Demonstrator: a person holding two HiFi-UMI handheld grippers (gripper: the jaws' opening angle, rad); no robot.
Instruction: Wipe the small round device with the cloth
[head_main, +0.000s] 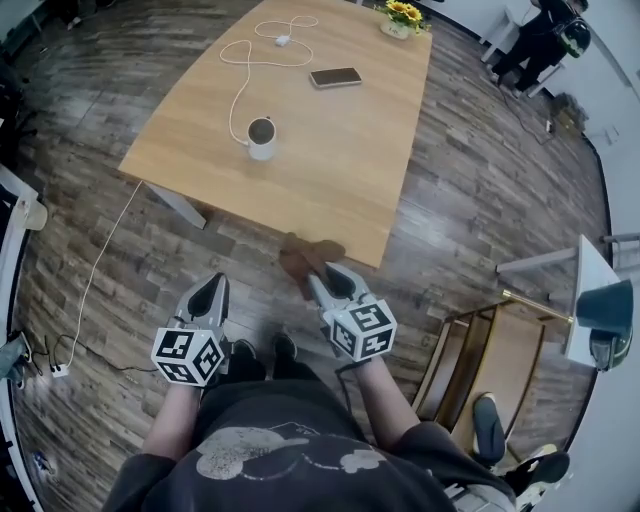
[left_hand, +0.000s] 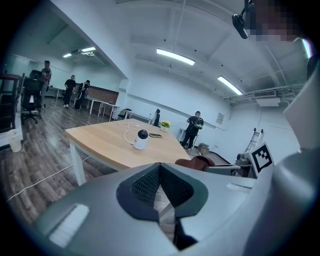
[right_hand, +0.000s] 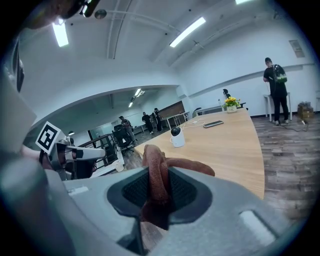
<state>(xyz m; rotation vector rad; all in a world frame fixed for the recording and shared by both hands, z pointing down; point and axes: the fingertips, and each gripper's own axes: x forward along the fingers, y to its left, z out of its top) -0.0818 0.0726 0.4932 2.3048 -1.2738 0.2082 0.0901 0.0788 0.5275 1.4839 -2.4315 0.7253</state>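
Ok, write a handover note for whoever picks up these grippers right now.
Left gripper: shut, empty, held short of the table.
Right gripper: shut on the brown cloth, at the table's near edge.
Small round device: upright on the table, far ahead of both grippers.
Done: cloth is in hand.
Left: carry the cloth to the device and wipe it; no contact yet.

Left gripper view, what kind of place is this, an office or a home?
Most likely an open-plan office or workshop: long ceiling strip lights, a big wooden table on plank flooring, and people standing around farther back.
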